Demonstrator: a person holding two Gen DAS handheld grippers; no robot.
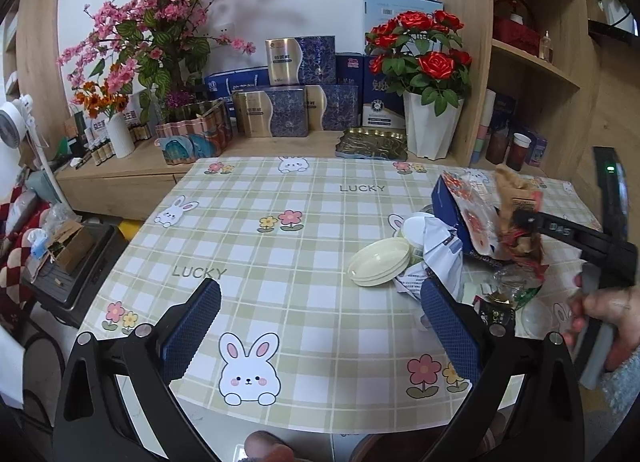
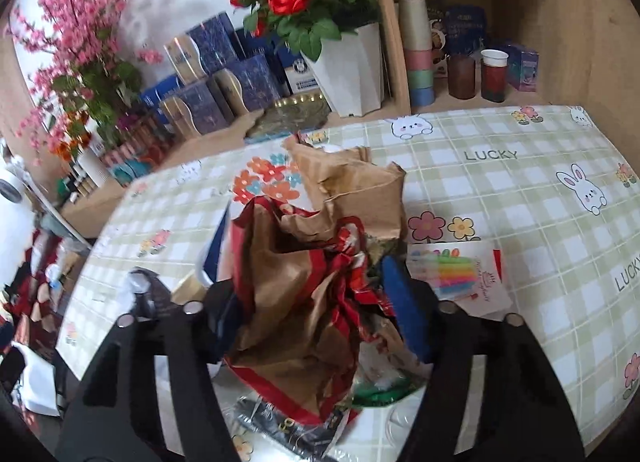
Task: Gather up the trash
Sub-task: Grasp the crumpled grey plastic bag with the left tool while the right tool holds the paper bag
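Trash pickup under way at the rabbit-print table: one bundle gripped, the heap not yet cleared.

The right gripper has its jaws about half closed on a crumpled brown-and-red paper bag, pads pressing its sides above the tablecloth. The left gripper hangs wide open and empty nearby. Cream plates, a white wrapper, a candle card and more litter lie beside the bag; no bin is in view.
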